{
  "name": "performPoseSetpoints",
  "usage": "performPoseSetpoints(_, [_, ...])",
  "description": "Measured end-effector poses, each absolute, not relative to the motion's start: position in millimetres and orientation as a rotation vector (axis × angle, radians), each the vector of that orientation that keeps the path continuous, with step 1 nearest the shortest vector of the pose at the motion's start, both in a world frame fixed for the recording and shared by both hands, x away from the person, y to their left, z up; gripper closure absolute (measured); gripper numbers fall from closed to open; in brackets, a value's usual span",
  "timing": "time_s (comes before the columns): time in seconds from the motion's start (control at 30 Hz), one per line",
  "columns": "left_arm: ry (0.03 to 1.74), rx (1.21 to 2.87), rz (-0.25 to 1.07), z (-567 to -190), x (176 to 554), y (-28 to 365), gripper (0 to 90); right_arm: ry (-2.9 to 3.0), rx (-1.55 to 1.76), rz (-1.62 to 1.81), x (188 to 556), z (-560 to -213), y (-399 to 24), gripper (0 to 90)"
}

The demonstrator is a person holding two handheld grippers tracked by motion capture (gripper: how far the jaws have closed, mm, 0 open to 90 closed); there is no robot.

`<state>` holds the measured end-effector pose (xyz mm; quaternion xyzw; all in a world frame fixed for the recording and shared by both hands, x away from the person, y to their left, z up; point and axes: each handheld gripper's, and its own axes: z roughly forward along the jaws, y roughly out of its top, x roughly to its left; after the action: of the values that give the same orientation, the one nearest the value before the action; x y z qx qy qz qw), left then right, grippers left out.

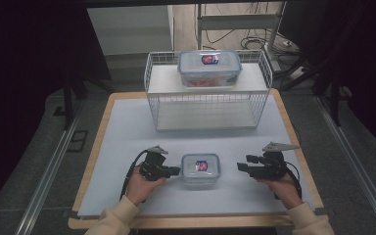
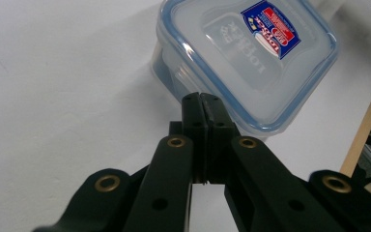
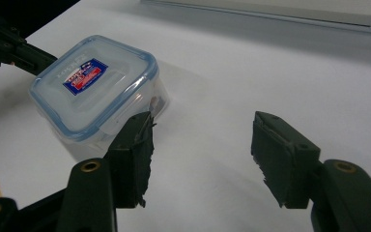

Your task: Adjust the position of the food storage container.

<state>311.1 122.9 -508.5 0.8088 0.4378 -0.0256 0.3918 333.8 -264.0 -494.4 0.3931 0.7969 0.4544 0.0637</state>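
A small clear lidded box [image 1: 200,168] with a blue seal and a red-and-blue label sits on the white mat near the front. My left gripper [image 1: 177,171] is just left of it, shut, with nothing between its pads; its tips [image 2: 203,99] point at the box [image 2: 251,58] and reach its edge. To the box's right my right gripper [image 1: 240,167] stands open and points left at it across a gap. Through its spread jaws, midpoint [image 3: 200,140], the box [image 3: 92,92] lies ahead on the left. A larger clear box [image 1: 209,67] with a blue-edged lid rests on the wire rack.
A white wire rack [image 1: 206,105] with an upper and a lower shelf stands at the back of the mat. The mat [image 1: 122,142] covers a wooden table top [image 1: 95,147], whose edges show at the sides and front. Dark floor and cables lie beyond.
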Motion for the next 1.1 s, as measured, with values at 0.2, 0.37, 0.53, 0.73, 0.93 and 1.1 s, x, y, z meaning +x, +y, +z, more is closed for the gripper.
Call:
performPoseSetpoints(0.2, [1.125,2.014,-0.050,-503.7,309.5,138.2,88.5,2.411,1.196,1.373,333.8,-493.9,-265.8,39.5])
performPoseSetpoints(0.37, [1.142,1.976,-0.017,-498.7,303.1,153.4,78.1,2.416,1.193,1.371,333.6,-494.3,-265.3,39.0])
performPoseSetpoints(0.53, [1.194,1.919,0.024,-493.4,298.9,161.5,49.7,2.426,1.194,1.370,334.0,-495.5,-263.9,37.9])
performPoseSetpoints(0.73, [1.222,1.897,0.009,-493.1,299.2,163.1,29.8,2.448,1.199,1.373,333.8,-496.5,-261.7,34.7])
performPoseSetpoints(0.93, [1.215,1.886,-0.013,-493.1,299.3,163.2,27.0,2.481,1.215,1.401,333.9,-497.9,-258.3,31.5])
performPoseSetpoints(1.1, [1.213,1.874,-0.033,-493.6,300.1,162.9,26.4,2.498,1.226,1.440,333.9,-497.2,-254.6,29.6])
